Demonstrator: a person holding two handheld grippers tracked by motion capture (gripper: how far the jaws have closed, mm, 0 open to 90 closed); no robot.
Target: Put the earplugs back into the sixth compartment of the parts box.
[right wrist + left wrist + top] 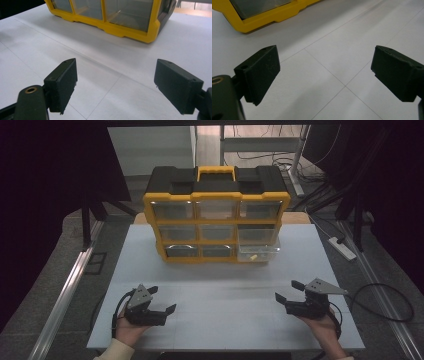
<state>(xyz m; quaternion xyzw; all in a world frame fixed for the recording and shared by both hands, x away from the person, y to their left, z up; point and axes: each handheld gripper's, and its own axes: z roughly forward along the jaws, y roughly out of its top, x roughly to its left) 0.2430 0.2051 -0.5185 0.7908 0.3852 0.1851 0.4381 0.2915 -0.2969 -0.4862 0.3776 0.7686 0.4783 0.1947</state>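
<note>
Light falls evenly from above on the white table (215,290), which is bright, while the room to the left and right is nearly black. The yellow drawer organizer (216,222) casts a soft shadow toward the near side. The high view is slightly soft and grainy. In both gripper views the near black jaws are blurred, and the organizer's clear drawer fronts carry pale glare.
</note>
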